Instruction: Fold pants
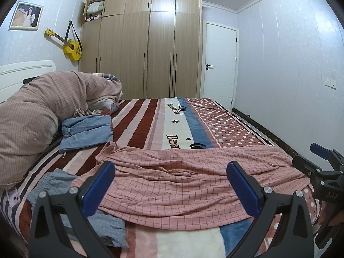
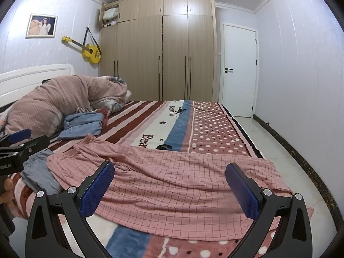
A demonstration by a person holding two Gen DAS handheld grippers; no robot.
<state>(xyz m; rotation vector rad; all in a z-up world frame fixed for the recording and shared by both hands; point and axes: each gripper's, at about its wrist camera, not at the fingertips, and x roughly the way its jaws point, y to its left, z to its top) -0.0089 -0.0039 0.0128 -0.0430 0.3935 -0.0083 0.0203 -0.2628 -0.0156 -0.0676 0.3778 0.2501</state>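
Both claws, left (image 1: 171, 185) and right (image 2: 169, 183), gape empty over the pants (image 1: 182, 180); I'd pinch that light, floppy cloth at its waistband (image 1: 107, 150).

pants (image 1: 182, 180): thin matt checked cloth, creased | blanket (image 1: 180, 126): fuzzy fleece | gripper pads (image 1: 99, 185): blue dimpled rubbery texture | wardrobe (image 1: 150, 49): matt wood grain | floor (image 2: 286, 167): glossy tile

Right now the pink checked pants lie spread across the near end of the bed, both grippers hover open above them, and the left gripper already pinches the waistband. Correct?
Not quite: the left gripper pinches nothing. In the left wrist view its blue pads stand wide apart above the pink checked pants. The pants do lie spread across the near end of the bed, and the right gripper is likewise open.
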